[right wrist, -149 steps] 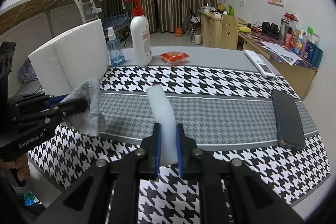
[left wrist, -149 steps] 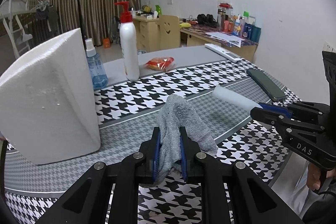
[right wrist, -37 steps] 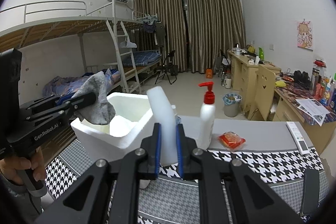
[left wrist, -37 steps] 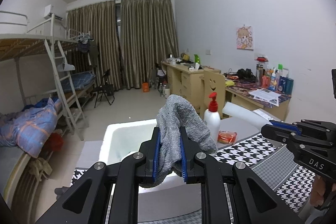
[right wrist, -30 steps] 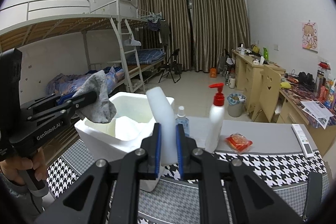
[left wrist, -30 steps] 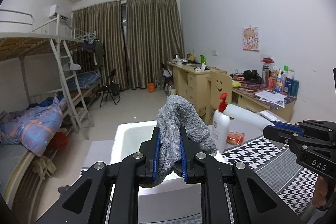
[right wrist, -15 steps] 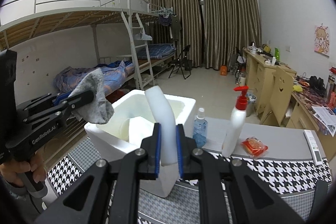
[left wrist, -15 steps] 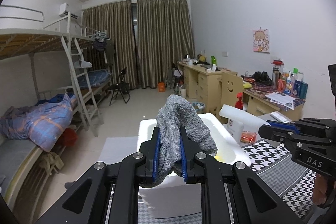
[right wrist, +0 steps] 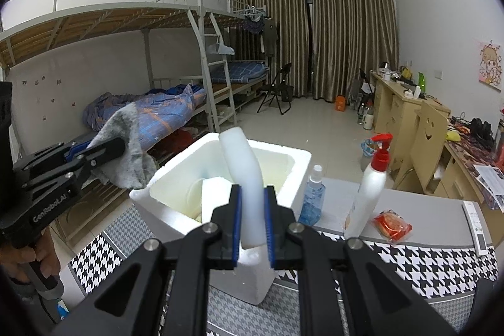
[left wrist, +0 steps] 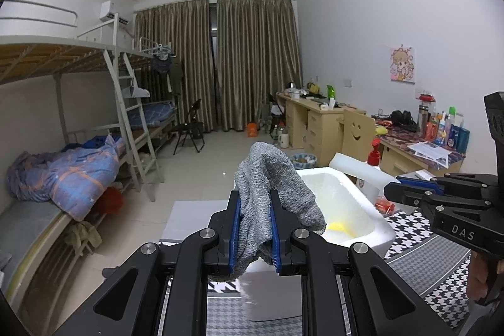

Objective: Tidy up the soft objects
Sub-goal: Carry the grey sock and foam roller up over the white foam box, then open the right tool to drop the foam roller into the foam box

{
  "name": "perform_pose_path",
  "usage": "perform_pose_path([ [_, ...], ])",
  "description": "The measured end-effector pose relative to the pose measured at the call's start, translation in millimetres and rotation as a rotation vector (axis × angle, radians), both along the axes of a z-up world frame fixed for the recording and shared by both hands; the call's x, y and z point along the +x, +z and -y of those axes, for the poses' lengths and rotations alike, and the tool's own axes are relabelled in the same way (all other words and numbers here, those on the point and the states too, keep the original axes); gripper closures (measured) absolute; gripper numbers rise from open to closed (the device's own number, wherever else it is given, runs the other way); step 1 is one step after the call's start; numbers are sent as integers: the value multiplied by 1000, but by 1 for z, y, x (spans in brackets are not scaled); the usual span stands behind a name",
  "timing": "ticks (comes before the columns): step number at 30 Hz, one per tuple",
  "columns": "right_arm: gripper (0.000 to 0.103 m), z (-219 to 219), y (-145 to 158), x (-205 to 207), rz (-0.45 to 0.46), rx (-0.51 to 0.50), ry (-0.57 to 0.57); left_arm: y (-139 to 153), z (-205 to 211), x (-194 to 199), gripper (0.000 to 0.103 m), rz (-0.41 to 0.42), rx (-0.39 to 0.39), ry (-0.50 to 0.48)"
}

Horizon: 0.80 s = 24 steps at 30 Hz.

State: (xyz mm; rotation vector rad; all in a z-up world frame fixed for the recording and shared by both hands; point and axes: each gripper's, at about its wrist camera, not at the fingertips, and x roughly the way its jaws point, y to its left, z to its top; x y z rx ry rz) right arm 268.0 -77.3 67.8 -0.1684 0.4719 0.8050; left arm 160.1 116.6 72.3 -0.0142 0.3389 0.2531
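carrying step, by my read: both soft things are up over the white foam box [right wrist: 277, 159], and next calls for lowering and letting go inside. left gripper [left wrist: 254, 229] is level, jaws clamped on the grey cloth [left wrist: 267, 185], box just ahead-right. right gripper [right wrist: 252, 216] pinches the white foam roll [right wrist: 242, 159], box directly beyond its jaws

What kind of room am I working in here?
Most likely a shared dorm bedroom: a metal bunk bed with a ladder, and a row of wooden desks along the wall by the curtained window.
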Motion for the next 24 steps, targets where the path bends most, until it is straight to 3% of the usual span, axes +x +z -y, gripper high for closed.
perform_pose_path([
  [24, 85, -35, -9, 10, -41, -23, 17, -7, -22, -22, 86, 6, -26, 75],
])
